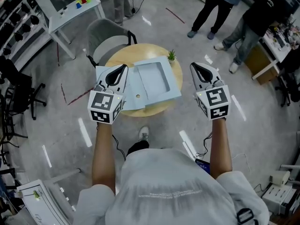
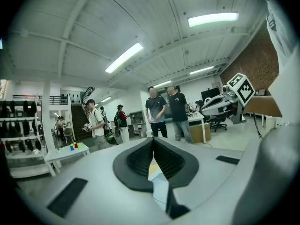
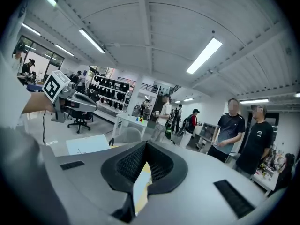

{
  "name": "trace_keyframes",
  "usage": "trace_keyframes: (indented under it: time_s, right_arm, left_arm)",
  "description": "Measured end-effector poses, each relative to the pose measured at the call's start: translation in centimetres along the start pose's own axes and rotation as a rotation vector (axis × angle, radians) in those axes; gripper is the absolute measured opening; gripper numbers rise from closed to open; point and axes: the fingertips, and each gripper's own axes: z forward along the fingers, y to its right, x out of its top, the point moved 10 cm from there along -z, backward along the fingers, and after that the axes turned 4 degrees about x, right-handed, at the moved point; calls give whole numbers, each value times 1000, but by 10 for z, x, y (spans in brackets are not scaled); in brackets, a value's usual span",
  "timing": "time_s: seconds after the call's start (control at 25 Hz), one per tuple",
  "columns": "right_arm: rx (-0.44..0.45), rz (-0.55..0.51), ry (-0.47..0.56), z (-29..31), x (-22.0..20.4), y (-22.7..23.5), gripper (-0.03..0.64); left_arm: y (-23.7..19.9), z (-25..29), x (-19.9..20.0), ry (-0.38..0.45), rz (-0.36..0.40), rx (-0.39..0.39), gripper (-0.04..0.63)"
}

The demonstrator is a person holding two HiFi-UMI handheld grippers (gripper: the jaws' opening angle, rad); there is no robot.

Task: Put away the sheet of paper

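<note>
A pale blue flat case lies open on the round wooden table. A pale sheet sticks out at its left side; I see it again low in the right gripper view as the sheet. Both grippers are held high above the table, pointing out over it. My left gripper hangs over the case's left part, its jaws closed tip to tip with nothing between them. My right gripper hangs off the table's right rim, jaws also together and empty.
A small potted plant stands at the table's far edge. A grey chair sits behind the table. A white side table with coloured blocks is at the far left. Several people stand at the upper right. A black office chair is at the left.
</note>
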Motion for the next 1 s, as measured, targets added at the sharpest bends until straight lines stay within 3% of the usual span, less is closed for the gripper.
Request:
trace_keyframes:
  time_s: [0.32, 1.0]
  right_arm:
    - [20, -17, 73, -24, 27, 1, 28]
    - [59, -42, 107, -19, 40, -6, 27]
  left_arm:
    - [12, -28, 44, 64, 89, 18, 20]
    - [11, -32, 62, 106, 97, 31, 20]
